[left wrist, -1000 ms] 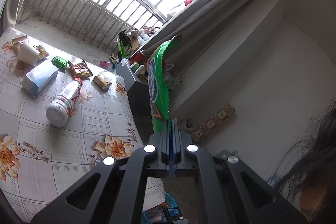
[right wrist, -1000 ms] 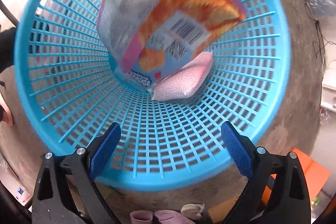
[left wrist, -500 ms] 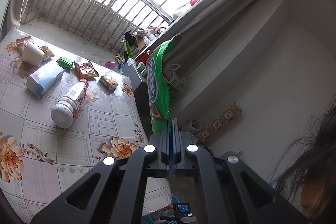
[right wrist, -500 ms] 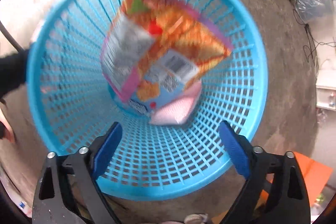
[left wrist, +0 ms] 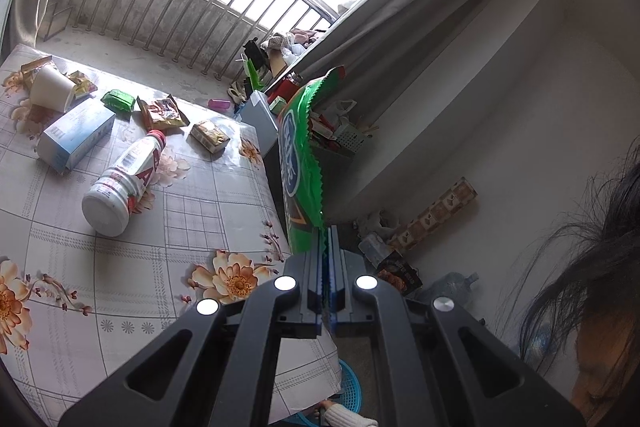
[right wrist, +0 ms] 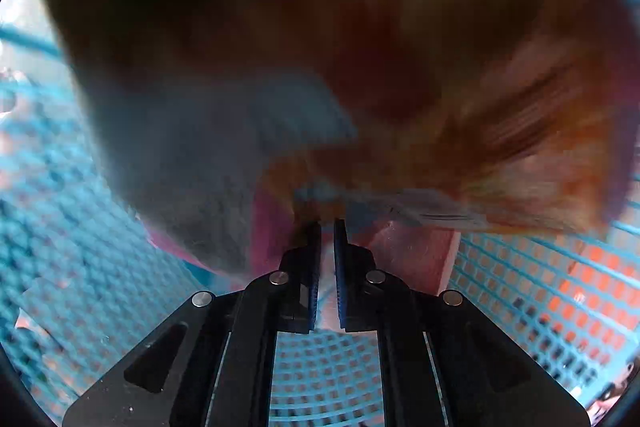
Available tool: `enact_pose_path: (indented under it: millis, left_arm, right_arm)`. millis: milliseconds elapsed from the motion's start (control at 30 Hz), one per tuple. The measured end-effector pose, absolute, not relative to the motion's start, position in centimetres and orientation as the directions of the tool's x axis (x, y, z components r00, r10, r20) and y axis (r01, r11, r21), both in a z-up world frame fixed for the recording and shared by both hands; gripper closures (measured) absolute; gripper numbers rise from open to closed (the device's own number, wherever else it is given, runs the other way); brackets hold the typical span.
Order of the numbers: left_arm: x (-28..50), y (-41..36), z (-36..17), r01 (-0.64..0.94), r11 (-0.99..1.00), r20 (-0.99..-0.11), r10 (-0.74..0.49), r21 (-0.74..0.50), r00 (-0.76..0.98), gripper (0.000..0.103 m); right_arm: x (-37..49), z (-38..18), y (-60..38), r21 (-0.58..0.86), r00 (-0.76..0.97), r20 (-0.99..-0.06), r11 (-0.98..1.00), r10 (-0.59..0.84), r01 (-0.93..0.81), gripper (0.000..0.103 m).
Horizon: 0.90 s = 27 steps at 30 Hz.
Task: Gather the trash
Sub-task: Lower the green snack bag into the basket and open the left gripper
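My left gripper is shut on the bottom edge of a green snack bag, which stands upright beyond the table's right edge. My right gripper is deep inside the blue mesh basket. Its jaws are closing and stand almost together, with only a thin slit between them. Right in front of it, blurred and filling the view, is the orange snack bag with a pink packet beneath. I cannot make out anything pinched between the fingers.
On the flowered tablecloth lie a white bottle, a blue-white box, a paper cup and several wrappers. The basket's rim and a sleeved hand show under the table edge. A person's hair is at right.
The right gripper has plunged down into the basket onto the dropped orange bag, and its wide jaws have come nearly together. The left gripper has shifted slightly, still holding the green bag.
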State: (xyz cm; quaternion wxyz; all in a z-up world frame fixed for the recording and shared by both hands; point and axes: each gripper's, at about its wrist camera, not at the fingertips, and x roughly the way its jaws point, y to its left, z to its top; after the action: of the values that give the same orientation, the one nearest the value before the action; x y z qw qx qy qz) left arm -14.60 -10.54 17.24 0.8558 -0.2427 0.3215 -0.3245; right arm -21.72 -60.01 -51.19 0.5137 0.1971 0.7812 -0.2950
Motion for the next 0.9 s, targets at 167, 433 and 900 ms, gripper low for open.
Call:
enact_pose_path:
  millis: [167, 433, 900]
  left_arm:
    - [-14.2, -11.7, 17.3, 0.426, 0.661, -0.399, -0.730, -0.617, 0.555, 0.101]
    - [-15.3, -19.0, 15.7, 0.559, 0.535, -0.429, -0.844, -0.634, 0.321, 0.101]
    - [-19.5, -43.9, -3.9, 0.655, 0.459, -0.748, -0.612, -0.600, -0.256, 0.101]
  right_arm:
    - [-21.5, -50.7, -60.0, -0.225, -0.373, -0.927, 0.766, 0.021, 0.602, 0.080]
    - [-23.8, -37.1, -59.4, -0.135, -0.100, -0.991, 0.753, -0.092, 0.643, 0.047]
    - [-42.3, -25.6, -63.0, -0.058, 0.043, -0.978, 0.465, -0.205, 0.883, 0.042]
